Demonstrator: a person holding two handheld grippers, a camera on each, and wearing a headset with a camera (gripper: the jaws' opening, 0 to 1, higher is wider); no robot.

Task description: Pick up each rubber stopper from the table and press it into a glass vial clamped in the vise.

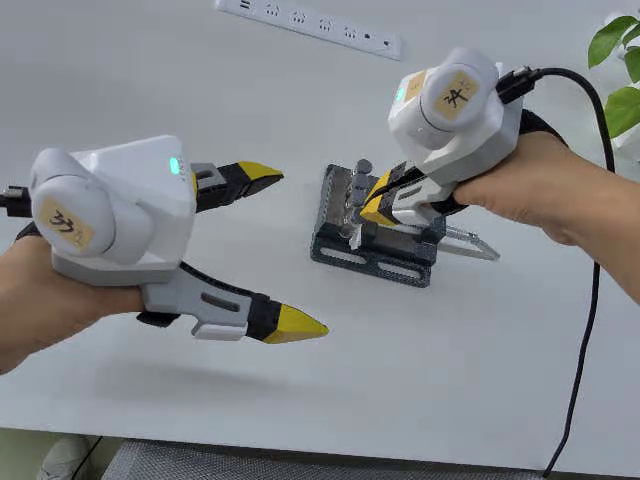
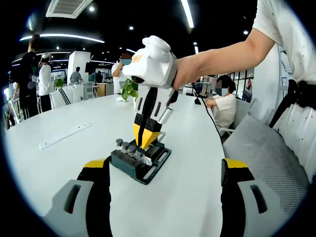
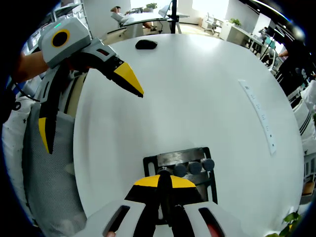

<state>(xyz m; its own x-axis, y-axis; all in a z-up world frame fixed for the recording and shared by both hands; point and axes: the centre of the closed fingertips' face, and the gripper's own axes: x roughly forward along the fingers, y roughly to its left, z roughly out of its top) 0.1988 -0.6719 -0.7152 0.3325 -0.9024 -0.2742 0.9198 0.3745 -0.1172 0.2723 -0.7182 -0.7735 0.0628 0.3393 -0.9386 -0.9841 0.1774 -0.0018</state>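
Right gripper (image 1: 366, 214) pinched narrow, tips down at the vise (image 1: 372, 262), well in from the near edge of the table (image 1: 180, 90); left gripper (image 1: 304, 253) gapes wide alongside.

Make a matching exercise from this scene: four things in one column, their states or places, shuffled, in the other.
1 left gripper
2 right gripper
3 vise
4 power strip

A lies at the far edge of the table
B jaws wide apart, away from the vise
C clamps a row of vials
D jaws together, tips down at the vials

Pairs: 1-B, 2-D, 3-C, 4-A
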